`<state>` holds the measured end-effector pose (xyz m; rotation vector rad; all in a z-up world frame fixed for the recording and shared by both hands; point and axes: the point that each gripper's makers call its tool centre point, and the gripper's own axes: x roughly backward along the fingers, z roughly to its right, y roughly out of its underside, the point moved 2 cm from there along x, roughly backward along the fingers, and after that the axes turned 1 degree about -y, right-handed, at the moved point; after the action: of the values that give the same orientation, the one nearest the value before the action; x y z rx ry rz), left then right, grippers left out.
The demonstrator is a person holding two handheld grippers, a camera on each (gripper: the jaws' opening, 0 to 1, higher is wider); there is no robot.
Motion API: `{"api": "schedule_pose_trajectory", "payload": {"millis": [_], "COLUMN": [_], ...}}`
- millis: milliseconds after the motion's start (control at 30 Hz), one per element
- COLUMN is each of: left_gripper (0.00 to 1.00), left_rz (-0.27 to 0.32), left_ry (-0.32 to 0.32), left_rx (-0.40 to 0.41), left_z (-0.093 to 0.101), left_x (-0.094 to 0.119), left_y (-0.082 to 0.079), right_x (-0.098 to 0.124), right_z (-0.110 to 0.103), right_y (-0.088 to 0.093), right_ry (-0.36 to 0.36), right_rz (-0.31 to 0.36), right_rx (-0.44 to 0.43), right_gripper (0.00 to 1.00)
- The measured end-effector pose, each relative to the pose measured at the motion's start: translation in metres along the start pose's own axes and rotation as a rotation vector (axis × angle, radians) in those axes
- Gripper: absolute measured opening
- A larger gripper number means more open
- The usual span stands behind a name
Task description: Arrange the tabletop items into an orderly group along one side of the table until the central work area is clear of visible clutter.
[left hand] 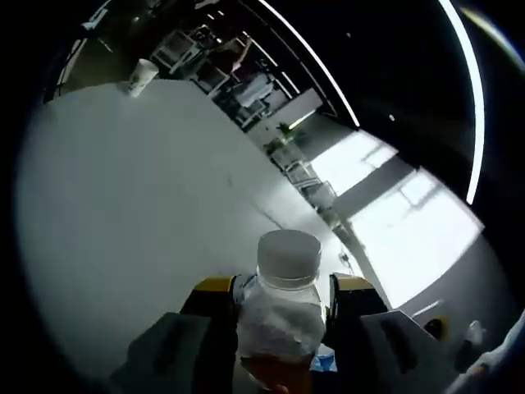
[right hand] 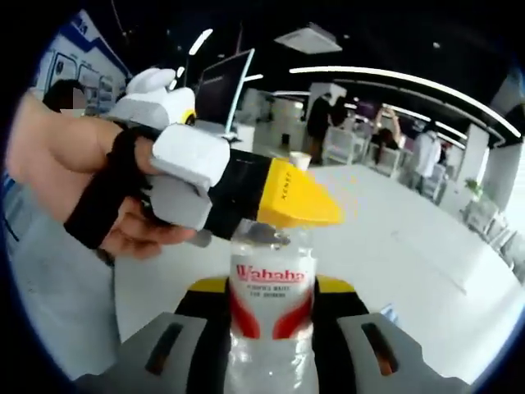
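Left gripper view: the left gripper (left hand: pixel 279 300) is clenched on a clear plastic bottle (left hand: pixel 280 316), its two yellow-tipped jaws pressing the crinkled body from either side. White screw cap (left hand: pixel 288 257) on top; some amber liquid shows low in the bottle. The bottle is held above a pale table (left hand: pixel 131 213), whether lifted or resting cannot be told. A paper cup (left hand: pixel 140 77) stands well apart at the far edge of the table. Beyond it, office furniture and bright windows. Right gripper view: the right gripper (right hand: pixel 271 300) grasps the same bottle (right hand: pixel 271 328), jaws tight on both sides of its body, just below a red-and-white label (right hand: pixel 271 297) reading "Wahaha". The left gripper (right hand: pixel 246 193) comes in from the left, a yellow jaw covering the bottle's top. A hand (right hand: pixel 78 185) with a black strap holds that gripper. A cup (right hand: pixel 300 161) sits far off on the table (right hand: pixel 410 238); people stand in the background.
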<state>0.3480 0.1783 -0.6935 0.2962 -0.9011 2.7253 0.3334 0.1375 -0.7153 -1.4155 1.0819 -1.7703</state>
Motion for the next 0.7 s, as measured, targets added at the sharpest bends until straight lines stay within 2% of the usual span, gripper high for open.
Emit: {"api": "schedule_pose_trajectory", "payload": {"millis": [167,267,433,533,700], "left_gripper": [0.34,0.33,0.3,0.29,0.28], "left_rz": [-0.008,-0.015,-0.04,-0.045,-0.06], "left_ry": [0.003,0.021,0.041,0.067,0.095], "left_rx": [0.003,-0.041,-0.058,-0.094,-0.13], "left_z": [0.003,0.008,0.015,0.024,0.029], "left_x": [0.001,0.002,0.002,0.002,0.002], "left_y": [0.0,0.002,0.004,0.003,0.002], "right_x": [0.002,0.006,0.013,0.015,0.022], "right_z": [-0.002,-0.002,-0.002,0.001,0.003], "right_y": [-0.001,0.001,0.0,-0.002,-0.006], "right_ry": [0.003,0.005,0.001,0.006,-0.041], "right_rz": [0.001,0.0,-0.004,0.001,0.007], "right_rx": [-0.013,-0.008,0.024,0.032,0.006], "right_gripper": [0.34,0.35,0.36,0.36,0.37]}}
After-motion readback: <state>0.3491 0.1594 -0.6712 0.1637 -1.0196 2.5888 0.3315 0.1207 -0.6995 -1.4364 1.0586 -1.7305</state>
